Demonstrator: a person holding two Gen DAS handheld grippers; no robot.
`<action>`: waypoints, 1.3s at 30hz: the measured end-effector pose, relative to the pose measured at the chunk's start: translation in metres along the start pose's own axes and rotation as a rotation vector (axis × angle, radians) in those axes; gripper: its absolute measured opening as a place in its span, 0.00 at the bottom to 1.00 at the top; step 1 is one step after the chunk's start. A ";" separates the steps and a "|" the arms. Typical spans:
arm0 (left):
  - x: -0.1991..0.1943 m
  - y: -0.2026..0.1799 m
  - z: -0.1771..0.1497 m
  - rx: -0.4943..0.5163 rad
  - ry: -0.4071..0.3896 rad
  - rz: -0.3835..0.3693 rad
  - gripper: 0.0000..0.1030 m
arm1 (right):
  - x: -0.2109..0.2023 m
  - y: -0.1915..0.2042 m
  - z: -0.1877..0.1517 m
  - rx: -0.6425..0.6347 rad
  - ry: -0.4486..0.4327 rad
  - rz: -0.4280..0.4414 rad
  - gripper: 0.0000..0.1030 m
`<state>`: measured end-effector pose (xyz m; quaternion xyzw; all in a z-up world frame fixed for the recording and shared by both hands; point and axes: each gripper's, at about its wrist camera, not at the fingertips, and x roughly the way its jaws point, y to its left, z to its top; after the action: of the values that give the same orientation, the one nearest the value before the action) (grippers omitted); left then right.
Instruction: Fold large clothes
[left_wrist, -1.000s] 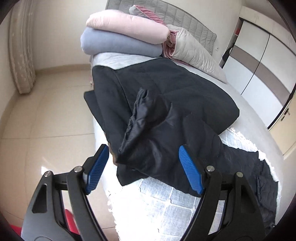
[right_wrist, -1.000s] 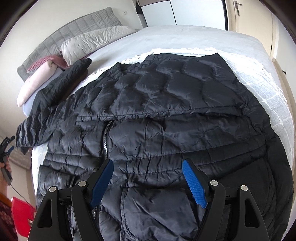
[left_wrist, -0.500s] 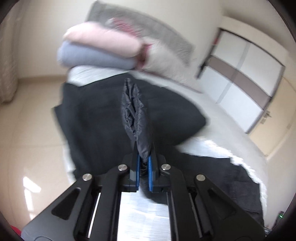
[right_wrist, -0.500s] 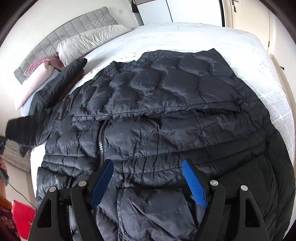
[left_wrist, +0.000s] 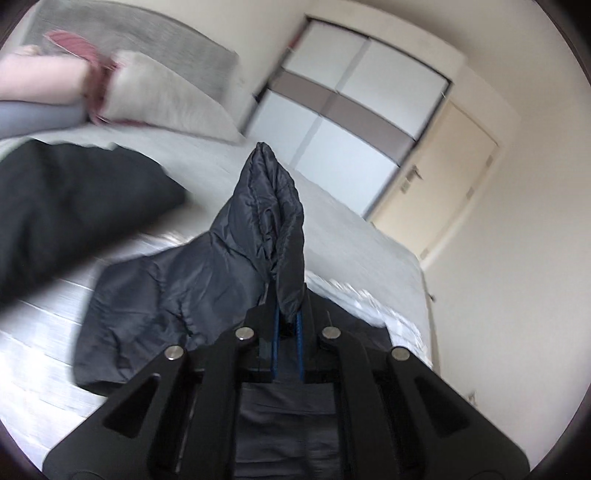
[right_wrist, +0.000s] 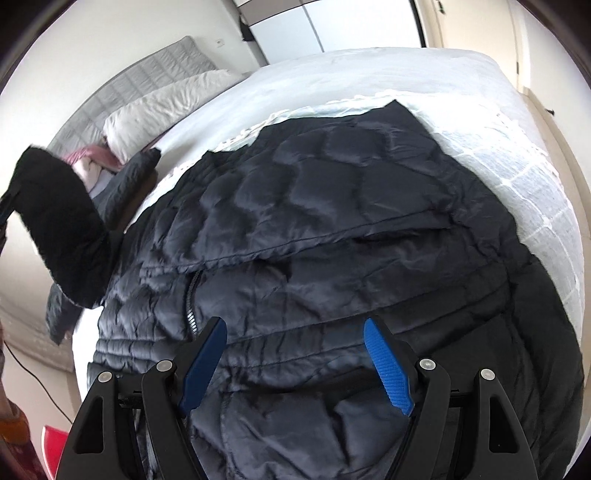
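Black quilted jacket (right_wrist: 332, 229) spread across bed (right_wrist: 369, 70): my left gripper (left_wrist: 287, 328) clamps its sleeve cuff (left_wrist: 273, 206) aloft, my right gripper (right_wrist: 295, 354) hovers wide open, empty, over the front.

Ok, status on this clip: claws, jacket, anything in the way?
Left claw shut on the sleeve, raised off the bed. Right claw open over the black jacket. Nothing blocking the fold.

A black quilted jacket (right_wrist: 332, 229) with a wavy stitched pattern lies on a white bed cover (right_wrist: 524, 173) checked in small squares, beside a cream pillow (left_wrist: 166, 99), pink bedding (left_wrist: 37, 79) and a grey padded headboard (right_wrist: 147, 72); the gripper pads (right_wrist: 386, 365) are blue.
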<state>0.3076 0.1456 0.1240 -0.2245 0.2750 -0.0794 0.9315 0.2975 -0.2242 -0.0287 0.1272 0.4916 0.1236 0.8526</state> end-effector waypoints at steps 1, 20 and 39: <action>0.021 -0.015 -0.010 0.007 0.032 -0.014 0.08 | 0.000 -0.003 0.001 0.008 0.000 0.002 0.76; 0.079 -0.033 -0.112 0.204 0.330 -0.031 0.90 | -0.003 -0.032 0.012 0.103 -0.011 0.055 0.76; 0.065 0.137 -0.093 0.019 0.207 0.239 0.63 | 0.075 0.066 0.088 -0.024 -0.128 0.099 0.07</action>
<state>0.3137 0.2143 -0.0396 -0.1721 0.3934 0.0069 0.9031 0.4046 -0.1452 -0.0244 0.1486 0.4275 0.1632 0.8766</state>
